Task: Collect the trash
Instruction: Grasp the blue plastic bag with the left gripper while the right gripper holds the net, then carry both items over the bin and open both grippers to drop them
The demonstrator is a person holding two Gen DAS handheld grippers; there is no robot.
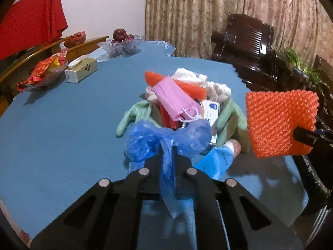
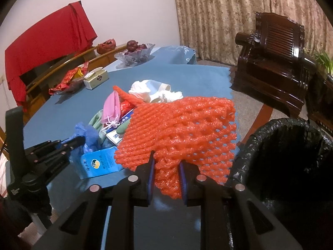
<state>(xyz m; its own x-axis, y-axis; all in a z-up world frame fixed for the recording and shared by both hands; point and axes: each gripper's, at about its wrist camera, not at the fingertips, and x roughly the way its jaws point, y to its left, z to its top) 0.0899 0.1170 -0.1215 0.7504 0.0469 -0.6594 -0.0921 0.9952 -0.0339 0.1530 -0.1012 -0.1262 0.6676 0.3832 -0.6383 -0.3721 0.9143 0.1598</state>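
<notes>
Foam net is hanging from my right tool, whose jaws are closing on its lower edge, and I am holding it above the table edge, just beside the bin with the black liner. The net is feeling very light and springy to me; I am judging that it will not slip, but it is bending easily, so a grip on the thick bunched part is safer than on a thin corner.

My left tool is pinching the blue bag, with its jaws almost together on the twisted middle. This film is thin, soft and slippery, and I am thinking it can tear, so the gathered neck is the best place.

The rest of the trash is lying in one heap on the table: pink mask, green gloves, white cloth and a blue packet.
</notes>
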